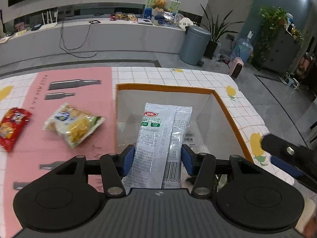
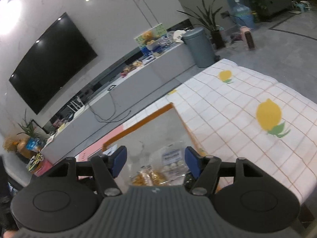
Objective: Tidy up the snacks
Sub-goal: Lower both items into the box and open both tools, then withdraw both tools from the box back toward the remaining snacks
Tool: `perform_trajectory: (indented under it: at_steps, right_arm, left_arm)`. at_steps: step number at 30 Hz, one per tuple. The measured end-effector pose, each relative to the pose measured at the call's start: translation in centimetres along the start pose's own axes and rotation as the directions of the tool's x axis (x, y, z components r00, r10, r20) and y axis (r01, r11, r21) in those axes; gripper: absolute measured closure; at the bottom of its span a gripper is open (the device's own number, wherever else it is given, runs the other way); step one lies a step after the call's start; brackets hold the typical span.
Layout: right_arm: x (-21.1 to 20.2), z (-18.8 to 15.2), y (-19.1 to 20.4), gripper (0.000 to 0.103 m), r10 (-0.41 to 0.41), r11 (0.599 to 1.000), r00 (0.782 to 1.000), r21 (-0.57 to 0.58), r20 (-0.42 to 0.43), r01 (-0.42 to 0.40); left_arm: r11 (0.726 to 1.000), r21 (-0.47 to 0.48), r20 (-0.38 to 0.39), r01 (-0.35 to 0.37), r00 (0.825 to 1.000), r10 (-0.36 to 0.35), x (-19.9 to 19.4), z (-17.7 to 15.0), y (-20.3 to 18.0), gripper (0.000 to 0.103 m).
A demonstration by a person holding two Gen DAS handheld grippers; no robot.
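Note:
My left gripper is shut on a long silver snack packet with a red logo and barcode, held over the open white box with an orange rim. A yellow-green chip bag and a red snack bag lie on the pink mat to the box's left. My right gripper is open above the same box; a clear bag of golden snacks lies below between its fingers, untouched. The right gripper also shows at the right edge of the left wrist view.
The table carries a white checked cloth with lemon prints and a pink mat. Beyond the table stand a grey bin, a plant, a water jug and a long low cabinet with clutter.

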State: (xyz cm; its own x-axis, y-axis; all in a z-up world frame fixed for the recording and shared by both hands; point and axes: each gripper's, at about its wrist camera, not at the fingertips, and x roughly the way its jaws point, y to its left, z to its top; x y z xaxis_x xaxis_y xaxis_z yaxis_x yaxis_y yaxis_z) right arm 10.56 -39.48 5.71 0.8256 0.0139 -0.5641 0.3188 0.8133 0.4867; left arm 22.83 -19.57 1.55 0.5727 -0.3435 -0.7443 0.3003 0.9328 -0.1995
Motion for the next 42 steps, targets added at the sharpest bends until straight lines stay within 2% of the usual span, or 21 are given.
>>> perform_trajectory:
  at_steps: [4,8,10,11,15,19,20,22,23,24,26,27,31,35,37,39,42]
  right_arm:
    - [-0.5,0.1,-0.1,0.038,-0.013,0.999,1.000,-0.029,0.015,0.013]
    - [-0.2,-0.1,-0.2,0.038,0.009,1.000,1.000,-0.027,0.002,-0.009]
    - [-0.1,-0.2,-0.1,0.038,0.005,1.000,1.000,-0.027,-0.001,-0.005]
    - [0.1,-0.2,-0.1,0.038,0.002,1.000,1.000,-0.026,-0.003,-0.002]
    - [0.3,-0.4,0.5,0.038,0.009,0.999,1.000,-0.038,-0.010,-0.010]
    - [0.3,-0.5,0.8,0.038,0.020,0.999,1.000,-0.047,-0.012,-0.020]
    - [0.3,-0.5,0.7,0.038,0.017,0.999,1.000,-0.048,-0.012,-0.017]
    - [0.3,-0.5,0.4,0.038,0.007,0.999,1.000,-0.040,-0.011,-0.007]
    - [0.3,-0.5,0.3,0.038,0.003,0.999,1.000,-0.035,-0.009,-0.003]
    - [0.2,-0.4,0.2,0.038,-0.001,1.000,1.000,-0.029,-0.007,0.000]
    - [0.1,-0.4,0.0,0.038,-0.009,1.000,1.000,-0.019,0.004,0.009]
    - [-0.1,-0.3,0.0,0.038,-0.014,1.000,1.000,-0.018,0.011,0.014]
    - [-0.3,-0.2,0.1,0.037,-0.019,1.000,0.999,-0.017,0.033,0.019]
    - [0.0,-0.3,0.2,0.035,-0.013,1.000,0.999,-0.005,0.043,0.013]
    - [0.3,-0.5,0.5,0.034,-0.008,1.000,0.999,-0.007,0.044,0.009]
    - [0.4,-0.7,1.0,0.027,-0.005,1.000,0.999,-0.019,0.053,0.006]
    - [0.7,-1.1,1.9,0.022,-0.017,0.999,0.998,-0.043,0.068,0.020]
  left_arm:
    - [0.999,0.012,-0.012,-0.040,0.999,0.040,2.9,0.2,-0.7,0.045]
    - [0.997,-0.008,-0.039,-0.082,0.996,0.082,5.5,-0.1,-0.9,0.045]
    - [0.986,0.093,0.000,-0.139,0.990,0.140,6.1,-0.3,-2.1,0.045]
    - [0.979,0.119,-0.010,-0.164,0.986,0.166,6.5,-0.4,-2.4,0.046]
    - [0.967,0.156,-0.018,-0.202,0.978,0.207,6.9,-0.1,-3.3,0.049]
    - [0.968,0.096,-0.023,-0.231,0.972,0.235,7.1,0.7,-2.6,0.049]
    - [0.970,0.067,-0.026,-0.233,0.972,0.235,7.1,0.8,-2.3,0.050]
    - [0.974,0.035,-0.011,-0.224,0.974,0.224,6.9,1.3,-2.2,0.041]
    - [0.975,0.022,-0.001,-0.223,0.975,0.223,6.7,1.3,-1.9,0.029]
    - [0.975,0.011,0.022,-0.224,0.974,0.223,6.3,1.3,-1.9,0.024]
    - [0.978,0.007,0.079,-0.210,0.975,0.209,5.3,1.1,-1.7,0.021]
    - [0.980,0.014,0.097,-0.197,0.976,0.195,4.8,1.1,-1.7,0.016]
    - [0.985,0.060,0.148,-0.161,0.978,0.150,2.5,1.3,-2.0,0.015]
    - [0.971,0.080,0.185,-0.223,0.961,0.206,0.3,1.3,-1.6,0.014]
    - [0.975,0.093,0.189,-0.202,0.965,0.182,-0.6,1.1,-1.2,0.014]
    - [0.980,0.111,0.173,-0.165,0.974,0.144,-1.5,0.8,-0.7,0.014]
    - [0.985,0.103,0.174,-0.138,0.978,0.118,-3.1,0.3,0.4,0.014]
